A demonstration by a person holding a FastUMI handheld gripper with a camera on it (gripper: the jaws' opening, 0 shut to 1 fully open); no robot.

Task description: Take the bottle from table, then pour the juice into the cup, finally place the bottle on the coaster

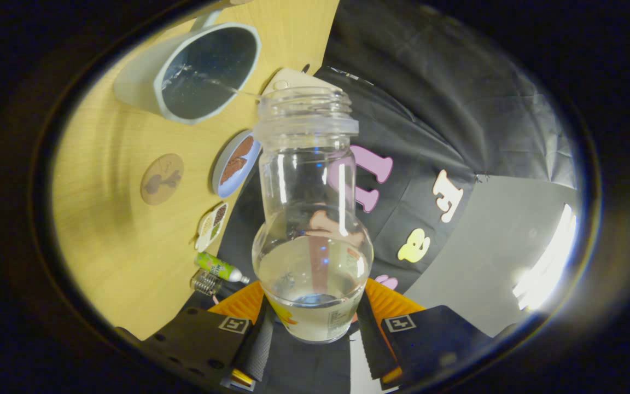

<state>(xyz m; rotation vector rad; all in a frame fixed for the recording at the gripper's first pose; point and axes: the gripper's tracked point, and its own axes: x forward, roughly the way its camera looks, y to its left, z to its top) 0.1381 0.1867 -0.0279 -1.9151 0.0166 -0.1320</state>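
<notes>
Pouring is under way: the tongs [315, 323] are closed on the base of the bottle [312, 219], whose long axis runs straight ahead of the fingers, mouth tipped toward the cup [194, 68] on the surface [112, 241]; the coaster [162, 179] lies nearer, beside the cup.

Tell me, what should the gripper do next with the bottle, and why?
Probably hold the tilt a little longer. The gripper is shut on the bottle, a thin stream runs from its open mouth into the cup, and liquid remains in the bottle's base. Once it thins out, righting the bottle and heading for the round coaster beside the cup seems sensible.
</notes>
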